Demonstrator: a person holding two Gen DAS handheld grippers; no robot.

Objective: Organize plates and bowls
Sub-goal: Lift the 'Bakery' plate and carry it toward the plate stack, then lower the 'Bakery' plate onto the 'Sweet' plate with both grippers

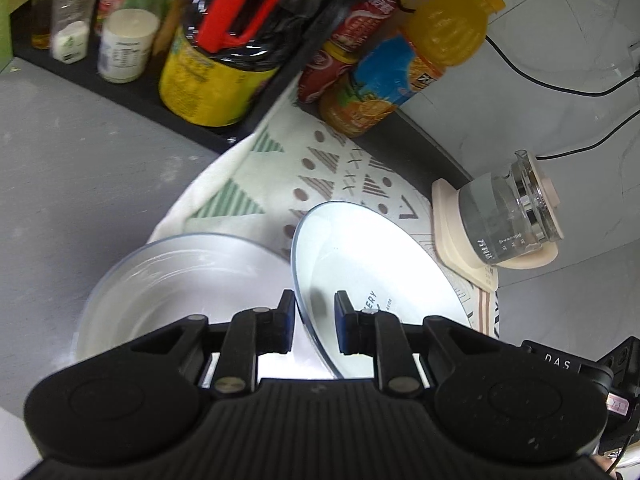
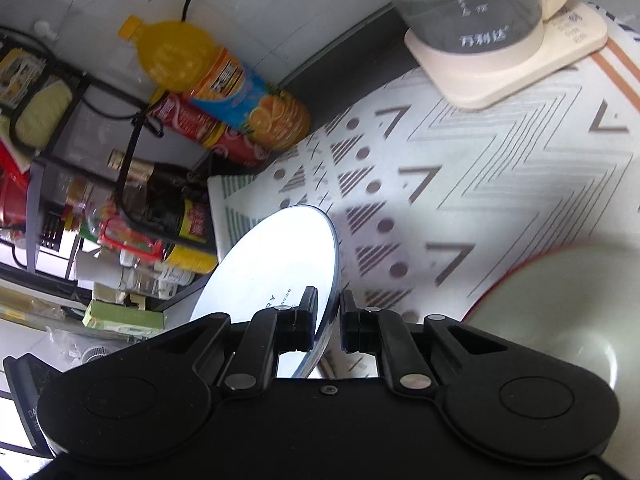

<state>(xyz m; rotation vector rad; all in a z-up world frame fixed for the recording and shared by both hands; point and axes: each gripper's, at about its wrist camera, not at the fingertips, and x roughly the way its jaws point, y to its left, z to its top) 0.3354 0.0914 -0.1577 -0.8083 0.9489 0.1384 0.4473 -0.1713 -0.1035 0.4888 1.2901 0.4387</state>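
Grey table is partly covered by a white cloth with a geometric print. A round white plate with small dark lettering is held tilted on edge above the cloth. Its rim is seen between the narrowly parted jaws of both the left claw and the right claw; firm contact cannot be told. A wide white bowl lies beside it. A glass kettle on a cream base stands near.

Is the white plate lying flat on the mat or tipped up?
Tipped up. The white plate stands on edge, its rim between the fingers of both the left tool and right tool, above the patterned mat.
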